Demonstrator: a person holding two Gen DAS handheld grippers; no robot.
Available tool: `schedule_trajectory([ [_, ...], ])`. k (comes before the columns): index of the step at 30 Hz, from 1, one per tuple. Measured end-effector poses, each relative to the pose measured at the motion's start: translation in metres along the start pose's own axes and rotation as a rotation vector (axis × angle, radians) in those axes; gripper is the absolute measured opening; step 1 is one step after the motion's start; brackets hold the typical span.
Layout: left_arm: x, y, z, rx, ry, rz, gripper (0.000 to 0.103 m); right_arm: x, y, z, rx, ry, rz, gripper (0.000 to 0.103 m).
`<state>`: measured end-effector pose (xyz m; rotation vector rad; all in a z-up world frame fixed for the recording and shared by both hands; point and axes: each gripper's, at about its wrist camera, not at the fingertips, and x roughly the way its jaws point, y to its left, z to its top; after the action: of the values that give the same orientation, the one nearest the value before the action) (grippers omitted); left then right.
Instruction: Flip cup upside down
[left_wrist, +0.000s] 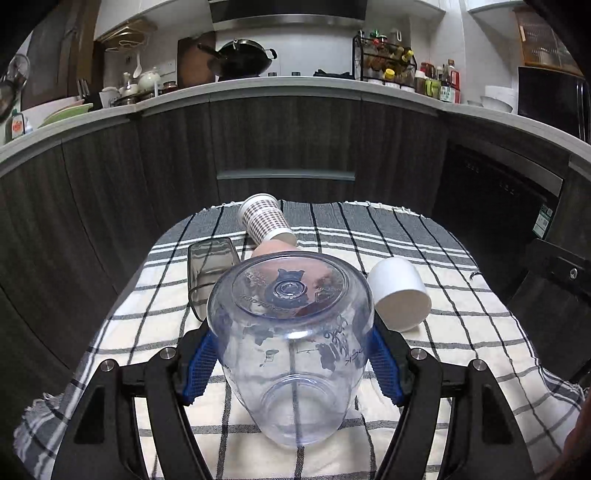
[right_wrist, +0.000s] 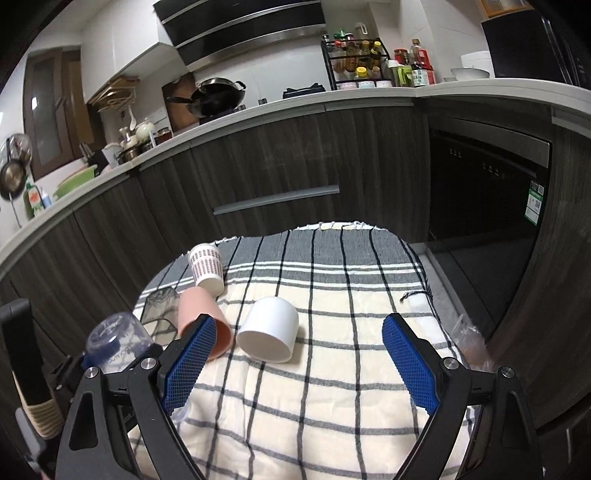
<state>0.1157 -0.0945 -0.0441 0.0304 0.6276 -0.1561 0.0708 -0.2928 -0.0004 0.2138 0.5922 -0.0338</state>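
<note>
My left gripper (left_wrist: 291, 354) is shut on a clear plastic cup (left_wrist: 291, 332) with blue print, its blue pads against both sides. The cup's base points up and away, its mouth down toward me, over the checked cloth. It also shows in the right wrist view (right_wrist: 118, 341) at the far left. My right gripper (right_wrist: 299, 365) is open and empty above the cloth, just short of a white cup (right_wrist: 269, 330) lying on its side.
On the checked cloth (left_wrist: 461, 332) lie a white cup (left_wrist: 400, 291), a pink cup (right_wrist: 201, 321), a patterned paper cup (left_wrist: 266, 221) and a smoky clear cup (left_wrist: 208, 271). Dark cabinets (left_wrist: 288, 140) stand behind the table. A dishwasher (right_wrist: 484, 206) is at the right.
</note>
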Motion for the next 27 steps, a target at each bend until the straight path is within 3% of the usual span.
schedule_trajectory([
  [13,-0.002,-0.004,-0.021,0.030,-0.023,0.032,0.072,0.009,0.007,-0.008,-0.055,0.030,-0.022,0.092],
  [17,-0.009,-0.010,-0.021,0.064,-0.062,0.061,0.088,0.011,0.002,-0.008,-0.040,0.038,-0.022,0.092],
  [27,-0.023,-0.012,-0.014,0.061,-0.072,0.041,0.089,0.006,0.001,-0.008,-0.039,0.026,-0.014,0.091],
])
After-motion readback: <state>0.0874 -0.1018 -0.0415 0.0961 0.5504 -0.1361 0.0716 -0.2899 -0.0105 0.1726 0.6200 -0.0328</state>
